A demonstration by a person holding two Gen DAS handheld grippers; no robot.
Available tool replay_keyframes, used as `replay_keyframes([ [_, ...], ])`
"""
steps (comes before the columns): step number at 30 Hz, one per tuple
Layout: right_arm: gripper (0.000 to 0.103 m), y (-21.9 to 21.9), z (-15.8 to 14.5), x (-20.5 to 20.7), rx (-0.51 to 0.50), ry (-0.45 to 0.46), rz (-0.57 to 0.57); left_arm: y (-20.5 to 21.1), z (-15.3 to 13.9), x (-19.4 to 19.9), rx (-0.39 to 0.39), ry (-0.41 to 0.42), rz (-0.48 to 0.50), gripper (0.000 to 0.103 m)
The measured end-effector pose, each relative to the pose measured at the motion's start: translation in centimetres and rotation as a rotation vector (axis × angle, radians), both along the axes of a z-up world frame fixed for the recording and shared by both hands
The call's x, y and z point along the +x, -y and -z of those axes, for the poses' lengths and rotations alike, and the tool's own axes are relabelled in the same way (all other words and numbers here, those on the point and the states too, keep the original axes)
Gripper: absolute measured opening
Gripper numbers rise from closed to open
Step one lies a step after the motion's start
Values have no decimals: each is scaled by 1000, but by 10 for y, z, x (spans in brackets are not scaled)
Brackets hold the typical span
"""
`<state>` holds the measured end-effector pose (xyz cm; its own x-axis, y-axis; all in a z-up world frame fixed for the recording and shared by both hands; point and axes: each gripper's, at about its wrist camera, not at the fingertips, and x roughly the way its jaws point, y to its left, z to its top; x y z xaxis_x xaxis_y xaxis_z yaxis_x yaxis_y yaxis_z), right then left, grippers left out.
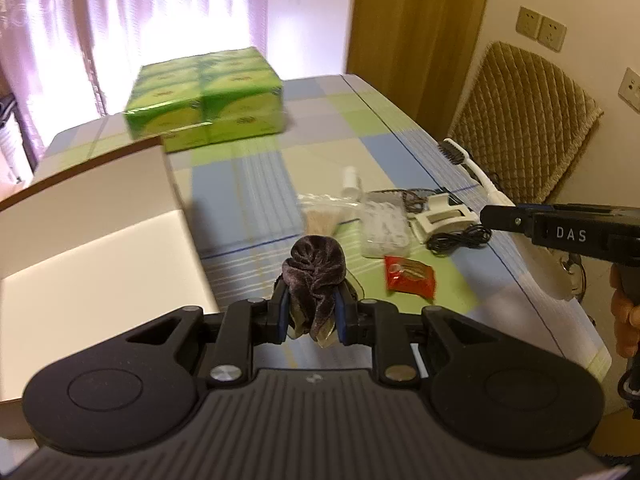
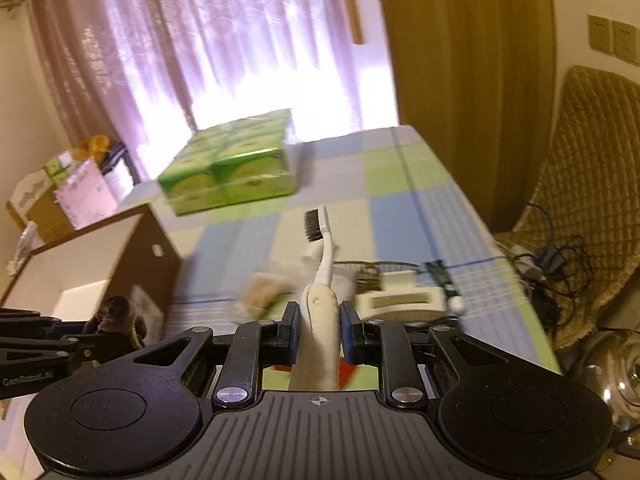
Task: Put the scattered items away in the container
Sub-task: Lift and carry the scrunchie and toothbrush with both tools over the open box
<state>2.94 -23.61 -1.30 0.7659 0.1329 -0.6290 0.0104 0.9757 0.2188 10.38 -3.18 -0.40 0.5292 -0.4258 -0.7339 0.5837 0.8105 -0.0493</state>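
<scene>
My left gripper (image 1: 311,307) is shut on a dark velvet scrunchie (image 1: 315,274), held above the checked tablecloth just right of the open cardboard box (image 1: 100,240). My right gripper (image 2: 320,314) is shut on the handle of a white toothbrush (image 2: 323,256) whose black bristles point away. In the left wrist view the right gripper (image 1: 490,216) enters from the right with the toothbrush (image 1: 474,166) sticking up. In the right wrist view the left gripper (image 2: 90,334) and scrunchie (image 2: 116,316) sit low left, beside the box (image 2: 80,276).
On the cloth lie a red packet (image 1: 410,280), a clear plastic bag (image 1: 384,226), a small white bottle (image 1: 351,182), a white plastic device (image 1: 440,216) and a black cable (image 1: 460,240). A green tissue pack (image 1: 208,100) stands at the back. A cushioned chair (image 1: 524,120) stands right of the table.
</scene>
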Motion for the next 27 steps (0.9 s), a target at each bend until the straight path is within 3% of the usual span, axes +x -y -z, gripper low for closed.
replay_keyframes([
  [15,23,-130,-24,17,76,57,-246,-113,-42,18,-1,104,-167,18],
  [27,23,-244,-7,75,120,-14,-380,-197,-36,67,8,52,-296,18],
])
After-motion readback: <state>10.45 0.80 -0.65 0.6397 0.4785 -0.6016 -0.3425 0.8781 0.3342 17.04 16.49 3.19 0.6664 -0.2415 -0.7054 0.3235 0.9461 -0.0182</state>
